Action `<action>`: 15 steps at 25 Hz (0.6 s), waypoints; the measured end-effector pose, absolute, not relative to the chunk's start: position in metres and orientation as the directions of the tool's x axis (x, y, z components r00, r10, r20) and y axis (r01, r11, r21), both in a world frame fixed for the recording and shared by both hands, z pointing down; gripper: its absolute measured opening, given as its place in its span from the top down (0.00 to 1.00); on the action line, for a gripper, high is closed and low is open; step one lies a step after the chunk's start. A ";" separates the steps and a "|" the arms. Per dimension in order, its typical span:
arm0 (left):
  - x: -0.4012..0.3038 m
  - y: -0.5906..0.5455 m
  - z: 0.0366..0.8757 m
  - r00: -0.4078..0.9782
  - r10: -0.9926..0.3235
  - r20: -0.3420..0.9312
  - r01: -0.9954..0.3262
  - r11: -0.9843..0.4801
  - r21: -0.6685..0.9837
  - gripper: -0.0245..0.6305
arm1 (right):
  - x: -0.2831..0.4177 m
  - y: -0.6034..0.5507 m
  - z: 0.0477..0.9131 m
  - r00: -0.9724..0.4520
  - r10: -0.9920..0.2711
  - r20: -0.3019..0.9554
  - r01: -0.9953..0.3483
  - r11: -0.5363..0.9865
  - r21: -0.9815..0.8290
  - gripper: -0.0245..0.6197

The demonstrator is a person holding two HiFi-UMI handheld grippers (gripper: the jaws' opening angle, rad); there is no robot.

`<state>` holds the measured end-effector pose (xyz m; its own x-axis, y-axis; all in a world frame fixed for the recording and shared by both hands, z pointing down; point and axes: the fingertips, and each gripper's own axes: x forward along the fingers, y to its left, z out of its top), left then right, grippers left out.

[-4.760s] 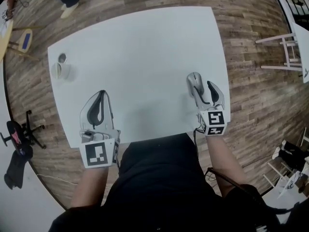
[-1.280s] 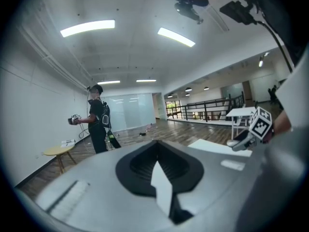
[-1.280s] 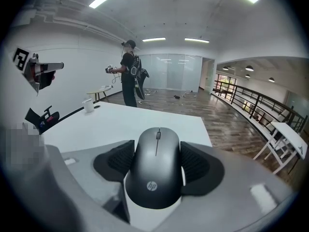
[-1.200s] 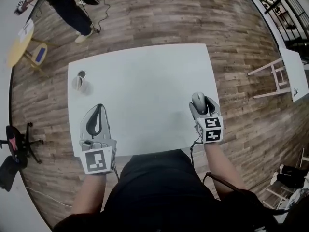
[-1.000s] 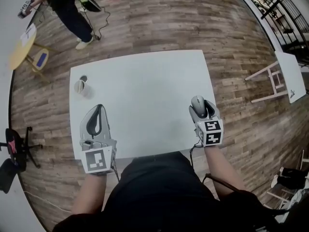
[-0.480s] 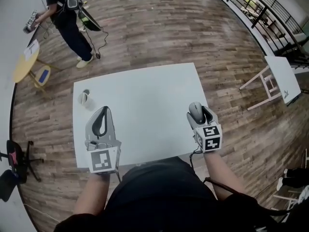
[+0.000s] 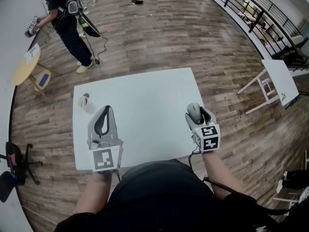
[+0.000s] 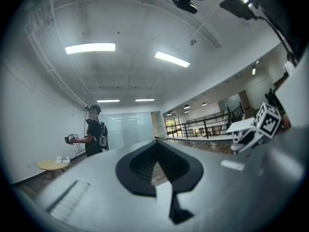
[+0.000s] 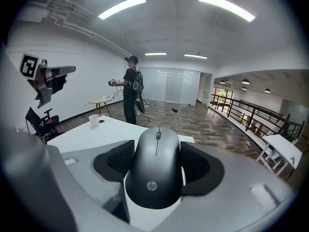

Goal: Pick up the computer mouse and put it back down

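Mouse with "hp" logo between the right gripper jaws

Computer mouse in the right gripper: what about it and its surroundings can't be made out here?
Underside of the computer mouse: right gripper view, hidden by its own body.
Its sides: covered by the jaws' pads clamped on it.
Gap to the table: head view looks steeply down; the right gripper covers the mouse's rear.
Cup contents: too small in head view.
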<state>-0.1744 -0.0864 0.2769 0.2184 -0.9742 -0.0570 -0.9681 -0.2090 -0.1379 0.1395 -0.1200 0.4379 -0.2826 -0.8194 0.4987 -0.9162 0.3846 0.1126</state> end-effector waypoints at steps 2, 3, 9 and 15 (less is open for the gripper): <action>-0.176 -0.087 0.279 0.215 -0.975 -0.053 -0.969 -0.207 -0.136 0.95 | 0.137 -0.121 0.439 -0.285 -0.818 0.500 -0.915 0.388 0.114 0.50; -0.177 -0.087 0.281 0.213 -0.976 -0.046 -0.969 -0.205 -0.135 0.95 | 0.137 -0.121 0.440 -0.285 -0.817 0.501 -0.914 0.389 0.115 0.50; -0.179 -0.088 0.286 0.207 -0.978 -0.024 -0.972 -0.202 -0.123 0.95 | 0.137 -0.123 0.447 -0.284 -0.812 0.510 -0.917 0.386 0.105 0.50; -0.182 -0.083 0.291 0.196 -0.981 0.000 -0.972 -0.194 -0.130 0.95 | 0.139 -0.119 0.457 -0.288 -0.800 0.526 -0.917 0.388 0.088 0.50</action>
